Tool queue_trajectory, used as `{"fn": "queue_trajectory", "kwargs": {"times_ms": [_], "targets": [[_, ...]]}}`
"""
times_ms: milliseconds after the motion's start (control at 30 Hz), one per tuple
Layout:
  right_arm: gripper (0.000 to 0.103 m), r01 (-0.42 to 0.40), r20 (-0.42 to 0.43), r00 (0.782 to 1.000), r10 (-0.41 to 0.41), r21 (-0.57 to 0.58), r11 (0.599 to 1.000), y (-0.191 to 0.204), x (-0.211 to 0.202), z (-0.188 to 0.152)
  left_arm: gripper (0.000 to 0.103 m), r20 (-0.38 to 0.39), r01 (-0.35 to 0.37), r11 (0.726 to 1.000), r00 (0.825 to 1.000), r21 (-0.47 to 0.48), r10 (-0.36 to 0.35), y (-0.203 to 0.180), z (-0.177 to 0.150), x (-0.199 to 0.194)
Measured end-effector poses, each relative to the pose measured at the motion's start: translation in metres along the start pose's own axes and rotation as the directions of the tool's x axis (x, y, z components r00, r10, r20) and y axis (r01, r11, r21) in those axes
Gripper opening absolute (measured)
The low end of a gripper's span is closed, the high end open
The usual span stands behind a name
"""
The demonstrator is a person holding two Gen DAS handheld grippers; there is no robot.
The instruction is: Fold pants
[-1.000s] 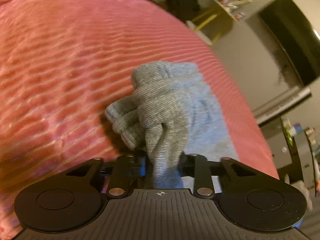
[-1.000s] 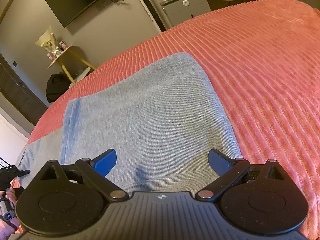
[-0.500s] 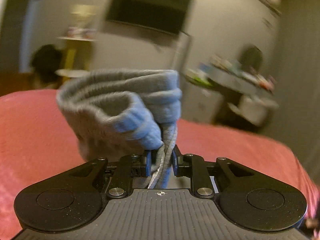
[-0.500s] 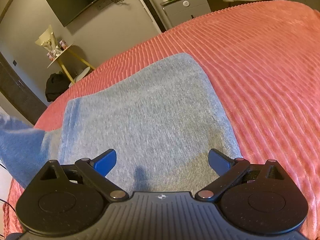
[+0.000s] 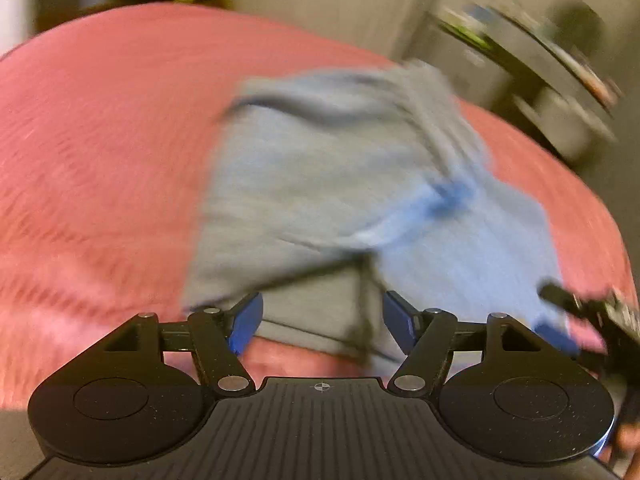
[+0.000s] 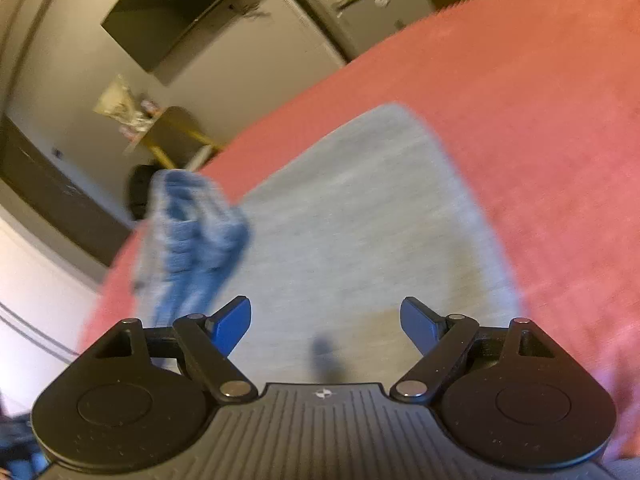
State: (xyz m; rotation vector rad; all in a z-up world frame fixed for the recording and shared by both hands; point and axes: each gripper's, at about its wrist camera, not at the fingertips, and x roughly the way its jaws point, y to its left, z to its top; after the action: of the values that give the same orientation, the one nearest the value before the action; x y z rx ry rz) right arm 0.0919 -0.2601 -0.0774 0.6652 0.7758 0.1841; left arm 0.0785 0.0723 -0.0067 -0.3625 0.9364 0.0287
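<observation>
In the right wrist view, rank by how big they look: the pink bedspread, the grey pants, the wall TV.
1. Pink bedspread
2. Grey pants
3. Wall TV, though it is far off, so only its apparent size is smallest.

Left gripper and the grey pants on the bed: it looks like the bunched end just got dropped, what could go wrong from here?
1. The left gripper has just been opening, with nothing between its pads now; the released end lies rumpled on the pants, so the fold may set crooked.
2. The right gripper, open with its jaws just narrowing, hovers without pinning the cloth, which might slide on the red blanket.
</observation>
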Motion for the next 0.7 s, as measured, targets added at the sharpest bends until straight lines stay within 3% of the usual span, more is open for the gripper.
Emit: {"fn": "queue_trajectory", "kwargs": {"times_ms": [67,233,300,367,433,467,533,600,667,700], "targets": [[0.084,-0.043,-0.028,0.999,0.043,0.008,0.999,0.009,0.012,0.003,0.072,0.005,-0.072,0.996,0.997,-0.062,0.072,0.006,0.009,-0.003],[0.09,-0.118,-0.072,0.991,0.114,-0.057,0.991,0.045,0.048,0.014,0.076,0.054,-0.213,0.977,0.976,0.003,0.212,0.016,0.009,-0.021],[0.093,-0.144,-0.09,0.986,0.138,-0.065,0.987,0.055,0.065,0.017,0.083,0.109,-0.235,0.972,0.967,0.028,0.23,0.023,0.007,-0.025],[0.095,-0.157,-0.103,0.983,0.149,-0.066,0.985,0.064,0.081,0.022,0.086,0.153,-0.224,0.974,0.962,-0.037,0.227,0.037,0.005,-0.017],[0.095,-0.164,-0.106,0.982,0.158,-0.052,0.985,0.072,0.096,0.026,0.086,0.081,-0.21,0.967,0.971,-0.144,0.223,0.054,0.009,0.002],[0.095,-0.161,-0.105,0.982,0.156,-0.049,0.986,0.077,0.103,0.029,0.084,0.008,-0.187,0.963,0.981,-0.193,0.192,0.066,0.012,0.01],[0.095,-0.174,-0.104,0.98,0.17,-0.033,0.984,0.085,0.115,0.035,0.081,-0.065,-0.149,0.946,0.989,-0.289,0.136,0.084,0.018,0.021],[0.089,-0.181,-0.112,0.978,0.179,-0.007,0.984,0.092,0.127,0.038,0.081,-0.067,-0.115,0.914,0.993,-0.388,0.097,0.101,0.016,0.024],[0.057,-0.123,-0.117,0.986,0.119,-0.028,0.992,0.102,0.136,0.038,0.081,-0.058,-0.091,0.895,0.996,-0.436,0.073,0.111,0.013,0.022],[0.054,-0.098,-0.118,0.989,0.09,-0.058,0.994,0.108,0.138,0.037,0.082,-0.051,-0.075,0.894,0.997,-0.442,0.058,0.113,0.012,0.021]]}}
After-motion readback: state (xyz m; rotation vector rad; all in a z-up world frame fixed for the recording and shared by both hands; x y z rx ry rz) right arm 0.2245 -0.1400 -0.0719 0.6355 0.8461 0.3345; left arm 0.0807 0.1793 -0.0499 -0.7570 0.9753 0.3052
